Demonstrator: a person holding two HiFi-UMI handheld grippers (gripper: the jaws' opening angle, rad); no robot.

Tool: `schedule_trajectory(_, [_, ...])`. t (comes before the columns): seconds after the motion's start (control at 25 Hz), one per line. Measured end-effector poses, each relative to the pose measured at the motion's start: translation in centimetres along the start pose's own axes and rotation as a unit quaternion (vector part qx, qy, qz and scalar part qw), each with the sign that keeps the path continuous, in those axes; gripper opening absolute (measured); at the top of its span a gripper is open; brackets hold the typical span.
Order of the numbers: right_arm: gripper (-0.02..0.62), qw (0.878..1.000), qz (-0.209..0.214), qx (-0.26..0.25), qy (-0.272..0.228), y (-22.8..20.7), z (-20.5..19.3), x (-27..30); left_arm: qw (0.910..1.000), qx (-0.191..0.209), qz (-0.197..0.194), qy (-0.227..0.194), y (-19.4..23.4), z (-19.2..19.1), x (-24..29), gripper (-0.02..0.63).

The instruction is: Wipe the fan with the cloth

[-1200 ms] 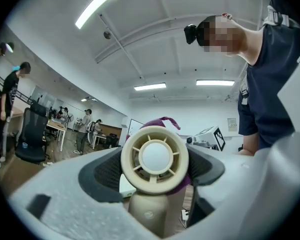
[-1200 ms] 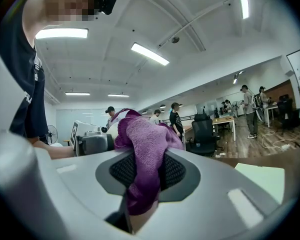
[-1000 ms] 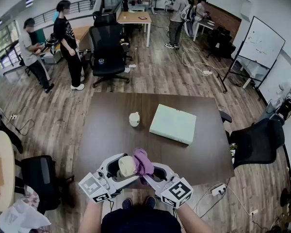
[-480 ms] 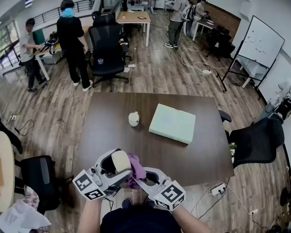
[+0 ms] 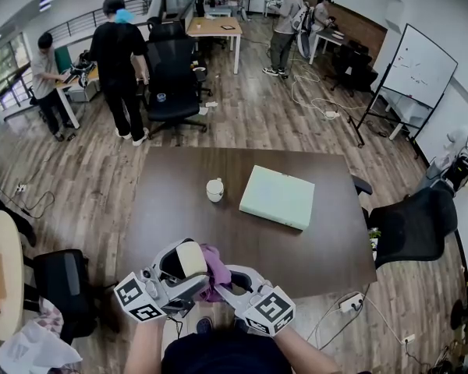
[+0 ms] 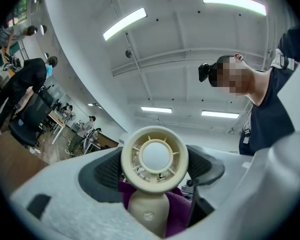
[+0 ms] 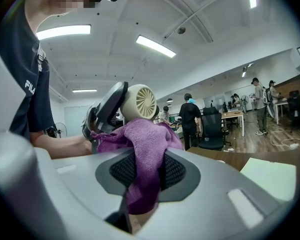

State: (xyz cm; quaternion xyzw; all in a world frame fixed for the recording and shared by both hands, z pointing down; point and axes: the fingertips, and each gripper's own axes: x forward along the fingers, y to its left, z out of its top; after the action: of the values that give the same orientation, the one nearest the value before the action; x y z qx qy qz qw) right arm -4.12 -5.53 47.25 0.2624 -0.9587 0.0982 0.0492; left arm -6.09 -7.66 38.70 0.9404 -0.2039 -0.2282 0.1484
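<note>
A small cream hand fan [image 5: 192, 259] is held up near the table's front edge, clamped in my left gripper [image 5: 183, 267]. In the left gripper view the fan [image 6: 154, 159] shows its round grille between the jaws, its handle below. A purple cloth [image 5: 215, 265] is pinched in my right gripper [image 5: 222, 280] and presses against the fan's right side. In the right gripper view the cloth [image 7: 142, 149] hangs between the jaws and touches the fan [image 7: 139, 103] just under its head. In the left gripper view the cloth [image 6: 182, 210] shows behind the handle.
On the dark brown table [image 5: 171, 209] lie a pale green box [image 5: 278, 198] and a small white cup-like object [image 5: 214, 190]. Black office chairs [image 5: 415, 226] stand at the right and far side. People stand in the background at the left.
Both grippers with fan and cloth have come nearer to me and slightly left. The cloth has slid from the fan's top down along its side.
</note>
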Motion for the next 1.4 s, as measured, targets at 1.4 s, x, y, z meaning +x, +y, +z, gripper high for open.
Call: schedule_trajectory(1.4, [0.109, 0.995, -0.029, -0.008, -0.090, -2.5, 8.3, -0.9, 0.9969, -0.058, -0.031, -0.042, -1.5, -0.4, 0.0, 0.374])
